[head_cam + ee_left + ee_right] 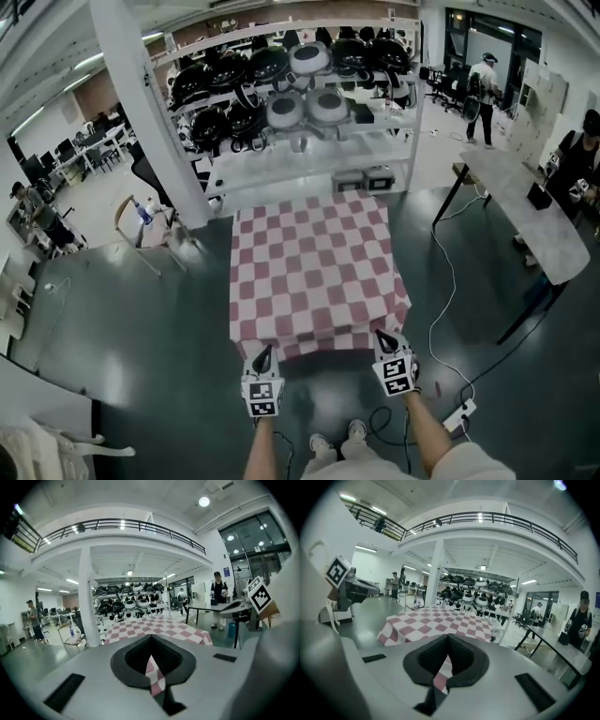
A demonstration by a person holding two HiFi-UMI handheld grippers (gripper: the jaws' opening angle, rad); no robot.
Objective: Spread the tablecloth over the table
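Note:
A red-and-white checked tablecloth (pixel 314 267) lies over the table in the middle of the head view, its near edge lifted. My left gripper (pixel 263 354) is shut on the cloth's near left corner, and my right gripper (pixel 384 338) is shut on the near right corner. A strip of the tablecloth (pixel 154 674) hangs pinched between the black pads in the left gripper view. The right gripper view shows the same tablecloth (pixel 441 674) caught between its shut jaws, with the rest of the cloth (pixel 440 623) stretching away ahead. The table itself is hidden under the cloth.
White shelving (pixel 300 112) loaded with black and white helmets stands just behind the table. A white pillar (pixel 150 112) rises at the far left corner. A long grey table (pixel 534 211) stands to the right with people near it. A cable and power strip (pixel 459 412) lie on the dark floor.

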